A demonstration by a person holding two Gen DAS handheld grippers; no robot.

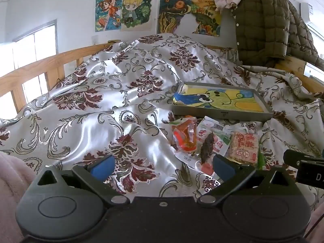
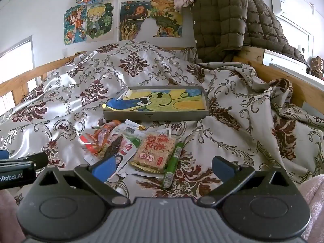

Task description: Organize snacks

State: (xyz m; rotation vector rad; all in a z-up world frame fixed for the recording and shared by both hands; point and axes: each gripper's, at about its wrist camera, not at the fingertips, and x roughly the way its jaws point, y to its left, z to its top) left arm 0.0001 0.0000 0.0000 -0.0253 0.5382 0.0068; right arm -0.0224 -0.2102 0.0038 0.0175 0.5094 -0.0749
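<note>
Both the left gripper [image 1: 162, 163] and right gripper [image 2: 162, 165] gape wide, empty. Snacks [image 2: 129, 147] overlap on slippery bedspread [image 2: 232, 141] near the tray [image 2: 156, 116]; one pinch may drag several.

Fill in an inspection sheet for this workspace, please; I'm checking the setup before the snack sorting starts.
Surface: bed covered by a wrinkled floral bedspread.
Job's things: shallow grey tray lined with a frog drawing, no snacks in it; in front of it a loose pile: orange packet, white packet, rice cracker pack, green stick.
Clutter: nothing seen beyond the snacks.
Grippers: left gripper open, empty, beside the pile; right gripper open, empty, over the pile's near edge.
Cables: nothing seen.
Surroundings: wooden bed rail, drawings on the wall, olive quilted jacket hung at the bed's far end.
</note>
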